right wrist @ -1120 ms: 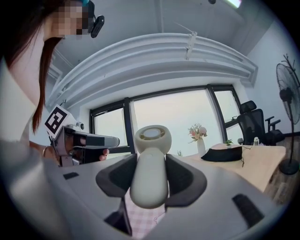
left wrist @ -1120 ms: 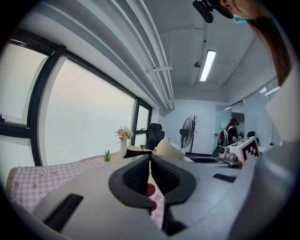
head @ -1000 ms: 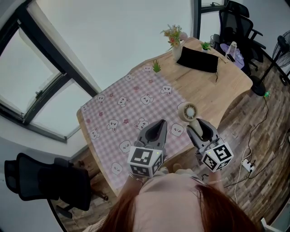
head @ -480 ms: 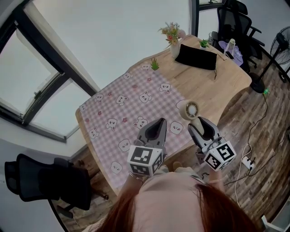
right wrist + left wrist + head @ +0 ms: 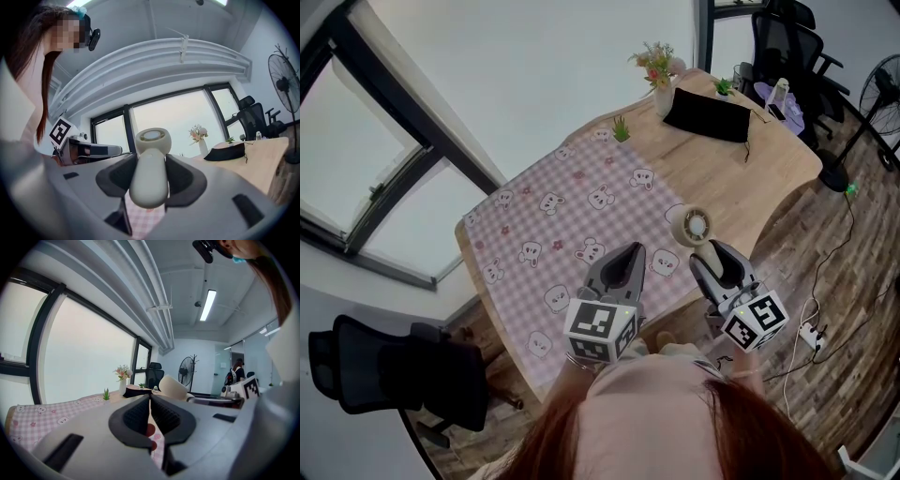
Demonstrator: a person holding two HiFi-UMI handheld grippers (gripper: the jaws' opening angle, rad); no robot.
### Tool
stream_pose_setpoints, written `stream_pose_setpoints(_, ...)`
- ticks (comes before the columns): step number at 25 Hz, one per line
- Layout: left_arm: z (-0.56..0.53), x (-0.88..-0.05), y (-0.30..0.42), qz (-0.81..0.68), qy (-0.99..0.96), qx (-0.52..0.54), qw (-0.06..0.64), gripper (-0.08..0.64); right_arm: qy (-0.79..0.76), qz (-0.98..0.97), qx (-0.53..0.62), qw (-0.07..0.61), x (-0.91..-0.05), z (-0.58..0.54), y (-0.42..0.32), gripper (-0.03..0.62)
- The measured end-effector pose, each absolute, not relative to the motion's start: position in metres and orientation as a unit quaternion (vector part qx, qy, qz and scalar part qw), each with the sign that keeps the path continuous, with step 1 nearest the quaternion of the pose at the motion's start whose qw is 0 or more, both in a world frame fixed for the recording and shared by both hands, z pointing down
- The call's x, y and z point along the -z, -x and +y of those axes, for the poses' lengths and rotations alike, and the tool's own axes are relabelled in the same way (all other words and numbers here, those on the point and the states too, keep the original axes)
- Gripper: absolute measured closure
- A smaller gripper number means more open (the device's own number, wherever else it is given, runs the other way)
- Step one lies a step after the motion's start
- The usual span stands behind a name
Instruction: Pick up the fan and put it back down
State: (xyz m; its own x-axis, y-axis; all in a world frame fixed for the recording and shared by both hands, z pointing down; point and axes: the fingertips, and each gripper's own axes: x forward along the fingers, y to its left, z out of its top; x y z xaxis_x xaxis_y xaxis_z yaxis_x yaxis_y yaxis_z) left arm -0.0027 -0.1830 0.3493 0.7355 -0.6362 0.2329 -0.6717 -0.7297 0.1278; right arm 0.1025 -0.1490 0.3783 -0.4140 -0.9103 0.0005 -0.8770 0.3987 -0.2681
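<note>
Already done: fan (image 5: 694, 226) lifted, it seems, handle clamped in right tool (image 5: 713, 260)
Fan's place: held near the tabletop (image 5: 769, 169) edge
Left tool (image 5: 626, 261): closed, empty
Left to do: set it down

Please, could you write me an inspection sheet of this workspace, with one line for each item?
Surface: wooden table, its near part under a pink checked cloth with bear prints.
Job's things: handheld fan, its handle between the right gripper's jaws.
Clutter: vase of flowers, black pouch, small green plant, all toward the far end.
Grippers: right gripper shut on the handheld fan; left gripper shut, empty.
Cables: thin cable by the black pouch; floor cable near a power strip.
Surroundings: windows, office chairs, standing fan.
</note>
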Motion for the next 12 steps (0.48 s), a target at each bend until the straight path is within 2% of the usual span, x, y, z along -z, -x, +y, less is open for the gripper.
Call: stream_pose_setpoints(12, -0.183, -0.354, 0.004, -0.359, -0.923, -0.087, 0.108, 0.545, 0.53, 0.839, 0.119, 0.028, -0.396, -0.159, -0.1, 0.404)
